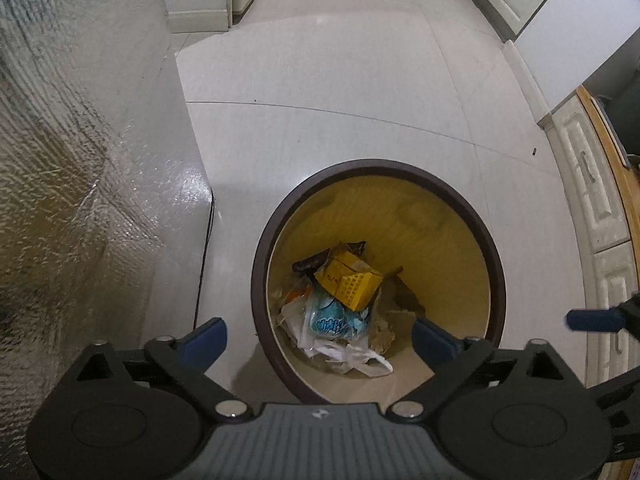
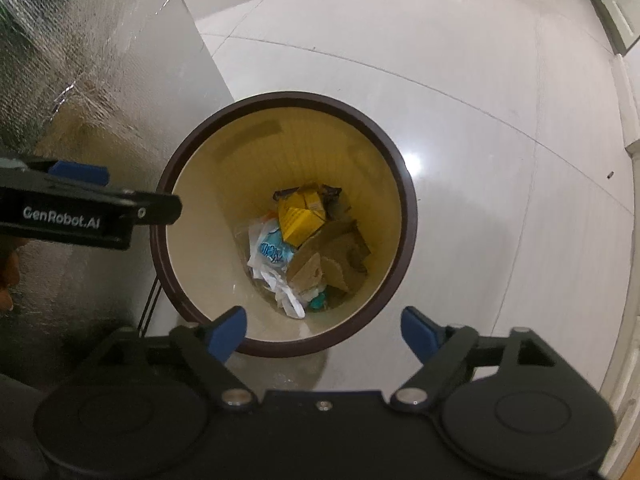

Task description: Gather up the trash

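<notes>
From the left wrist view, a round trash bin [image 1: 376, 276] with a dark brown rim and yellow inner wall stands on the pale tiled floor [image 1: 340, 80]. At its bottom lies the trash: a yellow carton [image 1: 349, 281] on top, a dark wrapper [image 1: 310, 264] behind it, a blue-printed plastic bag [image 1: 334, 320] with white plastic beside it, and torn cardboard [image 1: 394, 320] to the right. The left gripper [image 1: 320, 334] points down over the bin's near rim, its 2 blue-padded jaws spread wide with nothing between them. A foil-covered surface [image 1: 72, 168] rises on the left; white cabinet doors [image 1: 592, 200] run along the right, and a blue fingertip of the other gripper pokes in at the right edge.

From the right wrist view, the bin [image 2: 288, 152] shows whole — the cardboard pieces [image 2: 332, 260] are plainer here, and a small teal scrap [image 2: 318, 303] appears near the bottom edge of the pile. The right gripper [image 2: 324, 334] also stands wide apart and empty above the near rim. The left gripper's black side, lettered "GenRobot.AI", reaches in from the left.
</notes>
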{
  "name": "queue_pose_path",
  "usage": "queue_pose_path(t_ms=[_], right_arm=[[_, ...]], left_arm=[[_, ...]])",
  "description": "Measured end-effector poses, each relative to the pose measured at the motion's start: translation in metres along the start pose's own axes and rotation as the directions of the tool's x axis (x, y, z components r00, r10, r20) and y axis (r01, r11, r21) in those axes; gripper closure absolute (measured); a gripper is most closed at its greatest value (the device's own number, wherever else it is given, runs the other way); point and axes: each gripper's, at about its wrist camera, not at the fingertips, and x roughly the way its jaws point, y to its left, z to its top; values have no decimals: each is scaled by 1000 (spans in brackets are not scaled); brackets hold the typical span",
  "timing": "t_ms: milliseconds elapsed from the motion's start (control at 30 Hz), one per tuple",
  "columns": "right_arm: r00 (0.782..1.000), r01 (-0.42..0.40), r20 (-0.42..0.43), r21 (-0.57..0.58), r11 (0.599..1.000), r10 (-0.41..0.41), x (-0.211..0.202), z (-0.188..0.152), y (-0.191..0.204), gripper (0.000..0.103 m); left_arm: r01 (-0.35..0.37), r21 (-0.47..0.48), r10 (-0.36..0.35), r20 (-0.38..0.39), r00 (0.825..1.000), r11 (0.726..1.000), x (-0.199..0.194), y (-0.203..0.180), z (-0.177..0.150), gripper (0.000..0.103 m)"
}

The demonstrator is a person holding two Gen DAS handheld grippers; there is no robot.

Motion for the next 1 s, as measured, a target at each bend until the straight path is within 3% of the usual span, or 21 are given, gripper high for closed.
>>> queue_pose_path(t_ms=[67,200,500,733,1000], right_arm=[[1000,-3,10,16,1000,2,-3,-1,-4,3],[1000,-5,24,44,999,4,-10,-3,-8,0],[995,-45,96,137,990,32,-46,-16,-17,0],[989,-54,147,187,981,27,-86,-30,-16,0],[961,-47,276,231,972,-19,-155,-48,-7,0]], left_arm=[[-6,-2,6,-1,1000,1000,-3,0,-2,0],[-21,1,21,11,1000,1000,-14,-1,-4,0],[-40,36,39,33,999,999,-46,-5,-14,0],[-60,53,55,94,994,997,-94,-12,-23,0],[-72,68,58,187,981,995,-162,-23,-38,0]])
